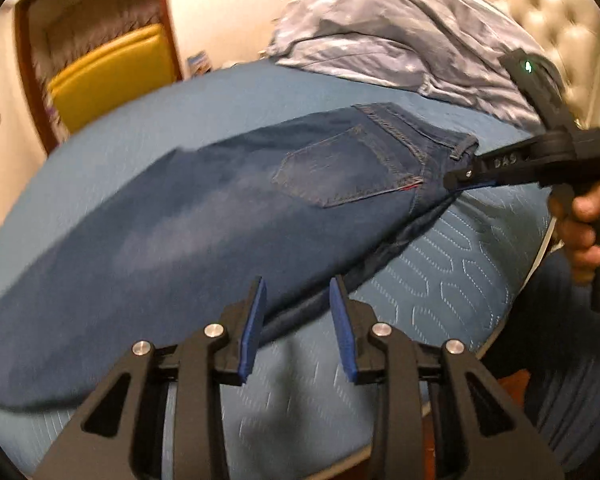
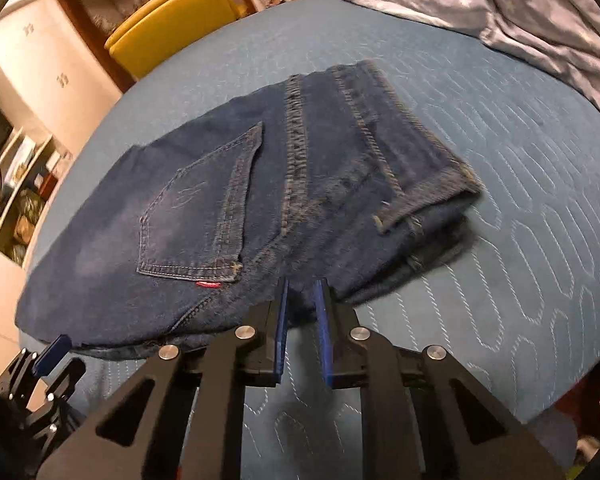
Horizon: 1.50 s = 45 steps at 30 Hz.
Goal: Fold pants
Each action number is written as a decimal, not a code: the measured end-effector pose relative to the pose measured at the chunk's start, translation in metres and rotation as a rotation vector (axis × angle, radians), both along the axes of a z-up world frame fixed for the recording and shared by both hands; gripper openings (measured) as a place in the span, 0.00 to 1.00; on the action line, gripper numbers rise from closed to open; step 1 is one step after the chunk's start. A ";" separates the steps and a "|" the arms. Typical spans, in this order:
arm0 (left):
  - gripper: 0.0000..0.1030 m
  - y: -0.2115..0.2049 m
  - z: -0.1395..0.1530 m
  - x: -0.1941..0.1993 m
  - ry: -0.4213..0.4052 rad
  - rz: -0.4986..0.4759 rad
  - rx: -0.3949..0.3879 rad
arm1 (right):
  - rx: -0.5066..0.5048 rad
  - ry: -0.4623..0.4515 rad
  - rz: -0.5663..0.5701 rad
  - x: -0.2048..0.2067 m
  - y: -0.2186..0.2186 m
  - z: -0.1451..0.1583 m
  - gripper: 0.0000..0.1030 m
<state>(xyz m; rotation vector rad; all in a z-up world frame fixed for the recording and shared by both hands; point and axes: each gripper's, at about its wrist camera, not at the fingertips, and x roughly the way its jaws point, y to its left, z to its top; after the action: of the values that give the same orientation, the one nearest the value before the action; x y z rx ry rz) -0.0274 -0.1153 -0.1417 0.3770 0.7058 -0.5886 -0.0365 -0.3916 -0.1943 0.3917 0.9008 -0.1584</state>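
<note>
Lying ahead of both sets of fingers on the teal quilted bedspread [image 2: 520, 184]: dark blue denim jeans [image 2: 228, 208], already doubled lengthwise, one leg on the other, back pocket [image 2: 204, 216] upward, waistband [image 2: 380, 128] toward the far right of the right fingers.

Standing moderately apart with nothing between the blue pads: the left gripper [image 1: 298, 304], hovering at the near long edge of the jeans around the thigh, the edge just beyond the tips. Pads not pressing cloth.

Standing narrowly apart: the right gripper [image 2: 302, 300], tips at the near edge below the seat seam. Looking as though a little denim sits at the gap; a firm pinch cannot be told through the blur. In the left wrist view, its tips [image 1: 466, 178] reaching to the waistband corner from the side.

Judging the step: lengthwise fold done, now taking hold for the crosswise fold. Calling next for closing both pairs on all layers of that near edge, then lifting together and carrying one end over the other without letting the lower leg slip.
</note>
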 end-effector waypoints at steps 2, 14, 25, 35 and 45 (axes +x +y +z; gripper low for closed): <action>0.32 -0.016 -0.006 0.000 -0.045 -0.043 0.060 | 0.058 -0.008 -0.070 -0.011 -0.016 0.002 0.20; 0.02 -0.042 -0.019 0.004 -0.077 -0.100 0.157 | 0.283 -0.066 -0.150 -0.017 -0.052 0.002 0.60; 0.02 -0.055 -0.034 -0.010 -0.126 -0.113 0.235 | 0.130 0.000 -0.139 0.010 -0.048 0.004 0.01; 0.07 0.070 0.000 0.045 0.146 0.286 -0.224 | -0.049 0.034 -0.135 0.011 -0.029 0.013 0.01; 0.51 0.228 0.003 0.068 0.169 0.724 -0.207 | -0.454 -0.110 -0.039 -0.005 0.056 0.065 0.89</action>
<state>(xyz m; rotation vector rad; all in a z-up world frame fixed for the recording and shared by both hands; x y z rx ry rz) 0.0405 0.1125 -0.1384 -0.1320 0.8707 0.0000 -0.0411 -0.3360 -0.1292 -0.0053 0.7226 -0.3658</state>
